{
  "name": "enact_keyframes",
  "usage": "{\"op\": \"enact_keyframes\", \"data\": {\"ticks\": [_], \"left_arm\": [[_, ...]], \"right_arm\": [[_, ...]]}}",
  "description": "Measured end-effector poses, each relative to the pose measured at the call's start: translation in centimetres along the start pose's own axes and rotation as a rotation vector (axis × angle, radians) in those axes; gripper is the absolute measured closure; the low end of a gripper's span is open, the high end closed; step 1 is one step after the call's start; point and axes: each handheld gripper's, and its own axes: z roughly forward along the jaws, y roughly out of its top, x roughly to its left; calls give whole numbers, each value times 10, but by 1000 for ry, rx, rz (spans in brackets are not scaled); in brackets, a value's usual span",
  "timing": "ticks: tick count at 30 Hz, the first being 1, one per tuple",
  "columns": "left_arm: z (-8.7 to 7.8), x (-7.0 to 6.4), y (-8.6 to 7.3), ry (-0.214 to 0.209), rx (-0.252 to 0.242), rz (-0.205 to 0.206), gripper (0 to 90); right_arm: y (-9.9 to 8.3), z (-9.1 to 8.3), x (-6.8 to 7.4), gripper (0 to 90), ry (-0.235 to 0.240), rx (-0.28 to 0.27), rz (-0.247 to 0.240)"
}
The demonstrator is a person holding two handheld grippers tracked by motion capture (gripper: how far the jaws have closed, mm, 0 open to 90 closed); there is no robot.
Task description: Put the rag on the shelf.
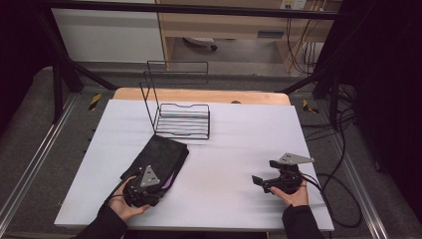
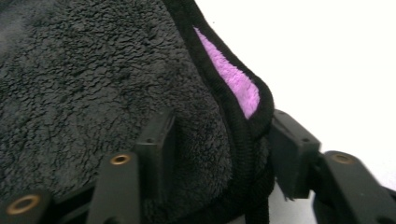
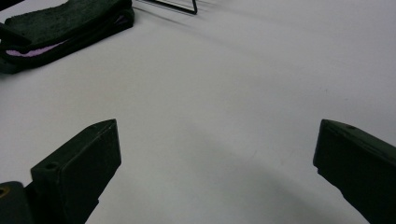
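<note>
A folded black fleece towel [image 1: 159, 157] with a purple inner layer [image 2: 238, 81] lies on the left half of the white table [image 1: 239, 139]. My left gripper [image 1: 149, 174] is at the towel's near end. In the left gripper view its jaws [image 2: 224, 144] straddle the stitched folded edge of the towel [image 2: 93, 84], one pad pressed into the fleece and the other against the hem. My right gripper [image 1: 265, 172] rests at the right of the table, open, with bare tabletop between its jaws [image 3: 217, 149]. The towel [image 3: 65, 21] shows far off in the right gripper view.
A black wire rack [image 1: 181, 119] with a tall back frame stands at the back centre, just beyond the towel; its corner [image 3: 180, 5] shows in the right gripper view. A wooden board edge [image 1: 199, 94] runs behind the white surface. Cables hang off the right side.
</note>
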Motion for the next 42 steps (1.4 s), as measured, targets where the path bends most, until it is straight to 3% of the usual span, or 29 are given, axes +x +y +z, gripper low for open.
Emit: {"op": "enact_keyframes", "data": {"ticks": [2,8,14,25,42], "left_arm": [[0,3,0,1,-6,-13,577],[-2,16,-1,-50,-19,-79,683],[-3,20,0,-74,-19,-101,725],[-8,27,4,-134,-47,-189,761],[-7,13,24,-183,-102,-222,765]], "right_arm": [[0,0,0,15,1,2,2],[0,1,0,16,2,6,4],[0,1,0,17,2,6,0],[0,2,-1,19,6,9,-3],[0,3,-1,20,5,17,1]]}}
